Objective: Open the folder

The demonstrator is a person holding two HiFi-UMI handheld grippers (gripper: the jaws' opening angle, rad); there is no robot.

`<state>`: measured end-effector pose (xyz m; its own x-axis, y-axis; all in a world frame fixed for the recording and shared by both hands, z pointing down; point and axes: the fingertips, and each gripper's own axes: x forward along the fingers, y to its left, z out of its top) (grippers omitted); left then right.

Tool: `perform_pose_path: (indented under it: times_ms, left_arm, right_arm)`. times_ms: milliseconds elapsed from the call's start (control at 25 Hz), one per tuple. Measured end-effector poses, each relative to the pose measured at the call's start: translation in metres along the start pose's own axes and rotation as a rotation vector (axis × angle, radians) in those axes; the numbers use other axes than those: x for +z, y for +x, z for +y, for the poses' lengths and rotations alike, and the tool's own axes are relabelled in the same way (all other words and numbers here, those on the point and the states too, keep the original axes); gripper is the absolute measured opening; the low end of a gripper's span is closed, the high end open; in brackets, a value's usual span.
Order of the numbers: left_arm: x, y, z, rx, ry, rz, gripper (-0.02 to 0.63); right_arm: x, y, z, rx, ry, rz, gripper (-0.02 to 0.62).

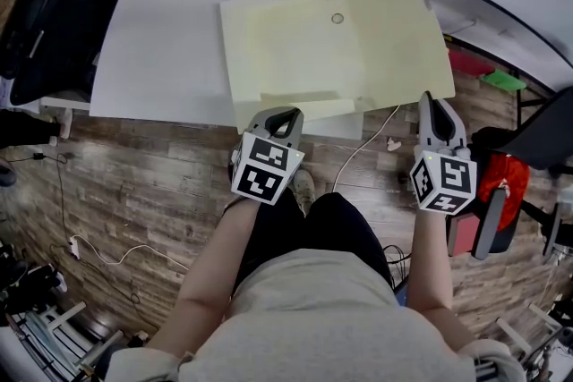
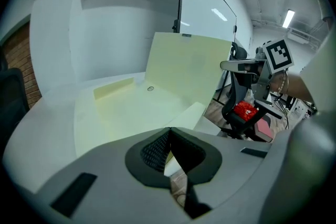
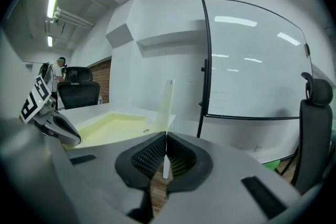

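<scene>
Closest in, at the ends of the person's forearms, the left hand-held gripper (image 1: 284,114) has its jaws pressed together on the near edge of the pale yellow folder (image 1: 295,49), with a sliver of sheet showing between the pads. Well to its right, the right hand-held gripper (image 1: 428,101) is likewise clamped narrow, pinching the outer edge of the folder's cover (image 1: 394,22). That cover stands lifted off the base and tilted up; the right gripper view shows it edge-on as a thin upright sheet. The folder lies at the near edge of the white tabletop (image 1: 161,31), its inside facing up, with a small round fastener (image 1: 337,18) near the fold. Below the tabletop's near edge are wood-plank floor (image 1: 134,183) and a white cable (image 1: 363,148); a whiteboard (image 3: 252,60) stands behind.
</scene>
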<state>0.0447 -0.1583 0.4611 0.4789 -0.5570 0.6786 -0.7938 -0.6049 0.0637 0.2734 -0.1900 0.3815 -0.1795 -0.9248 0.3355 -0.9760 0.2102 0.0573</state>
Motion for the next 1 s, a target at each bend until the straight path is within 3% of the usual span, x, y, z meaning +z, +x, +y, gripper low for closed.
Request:
perform_pose_path:
  times_ms: [320,1000]
  left_arm:
    - [-0.007,-0.008,0.01,-0.013,-0.023,-0.004,0.017]
    - [-0.012,-0.012,0.013,0.014,-0.017,0.021,0.017]
  right_arm:
    - [-0.01,-0.008,0.0,0.009,0.088,0.03,0.021]
    - [-0.059,-0.006,-0.037,-0.079,0.245,0.1,0.023]
